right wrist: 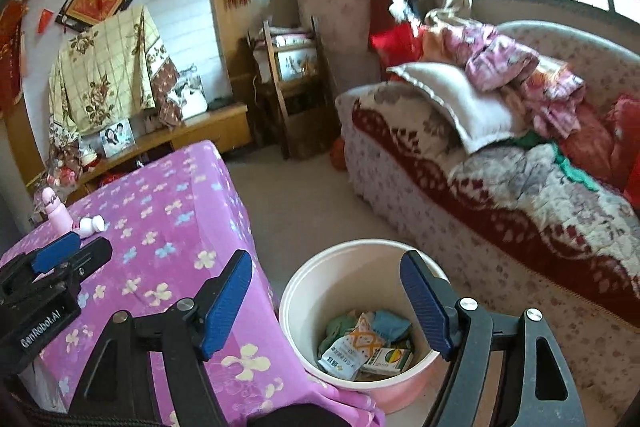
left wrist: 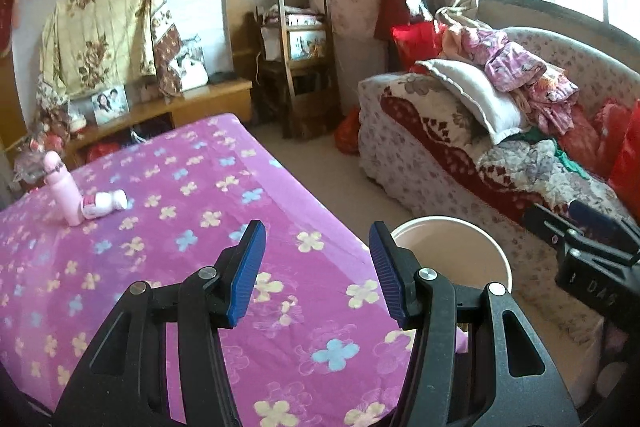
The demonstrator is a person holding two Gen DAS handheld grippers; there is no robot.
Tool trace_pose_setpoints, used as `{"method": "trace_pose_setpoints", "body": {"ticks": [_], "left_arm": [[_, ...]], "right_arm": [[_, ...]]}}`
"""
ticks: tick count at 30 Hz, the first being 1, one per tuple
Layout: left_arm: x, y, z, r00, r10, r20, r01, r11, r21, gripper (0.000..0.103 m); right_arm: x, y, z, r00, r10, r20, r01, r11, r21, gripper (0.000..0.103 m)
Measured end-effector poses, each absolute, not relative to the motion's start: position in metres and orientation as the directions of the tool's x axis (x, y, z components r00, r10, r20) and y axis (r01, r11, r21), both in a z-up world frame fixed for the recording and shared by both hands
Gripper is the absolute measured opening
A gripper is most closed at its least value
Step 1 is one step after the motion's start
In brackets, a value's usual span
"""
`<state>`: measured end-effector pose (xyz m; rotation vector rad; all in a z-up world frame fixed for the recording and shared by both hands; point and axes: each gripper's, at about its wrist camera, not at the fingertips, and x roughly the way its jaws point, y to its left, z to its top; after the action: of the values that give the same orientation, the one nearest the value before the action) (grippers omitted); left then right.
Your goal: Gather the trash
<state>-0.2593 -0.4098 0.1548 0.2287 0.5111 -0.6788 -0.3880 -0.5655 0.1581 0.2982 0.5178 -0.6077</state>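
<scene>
While both grippers, left and right, hover with jaws apart and empty, wrappers lie in the pink bucket; two pink bottles remain on the purple-clothed worktop.

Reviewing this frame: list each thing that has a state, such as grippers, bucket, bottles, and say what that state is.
left gripper: jaws open, empty, over the purple cloth.
right gripper: jaws open, empty, above the bucket.
bucket: upright on the floor beside the table, wrappers and packets in its bottom.
tall pink bottle: standing upright on the cloth.
small white bottle: lying on its side next to the tall one.
</scene>
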Motion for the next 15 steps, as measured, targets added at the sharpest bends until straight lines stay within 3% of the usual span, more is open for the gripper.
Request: {"method": "trace_pose_setpoints", "body": {"ticks": [2, 8, 15], "left_arm": [[-0.262, -0.4, 0.159, 0.649, -0.567, -0.507, 0.66, 0.751, 0.005, 0.052], [-0.27, -0.38, 0.175, 0.643, -0.624, -0.445, 0.68, 0.732, -0.044, 0.052], [-0.269, -0.368, 0.181, 0.64, -0.641, -0.424, 0.676, 0.732, -0.086, 0.052]], "right_arm": [[-0.395, -0.557, 0.167, 0.708, -0.48, -0.518, 0.612, 0.783, 0.109, 0.084], [-0.408, -0.531, 0.189, 0.727, -0.531, -0.436, 0.61, 0.79, 0.056, 0.09], [-0.411, -0.519, 0.199, 0.734, -0.55, -0.397, 0.608, 0.793, 0.025, 0.092]]}}
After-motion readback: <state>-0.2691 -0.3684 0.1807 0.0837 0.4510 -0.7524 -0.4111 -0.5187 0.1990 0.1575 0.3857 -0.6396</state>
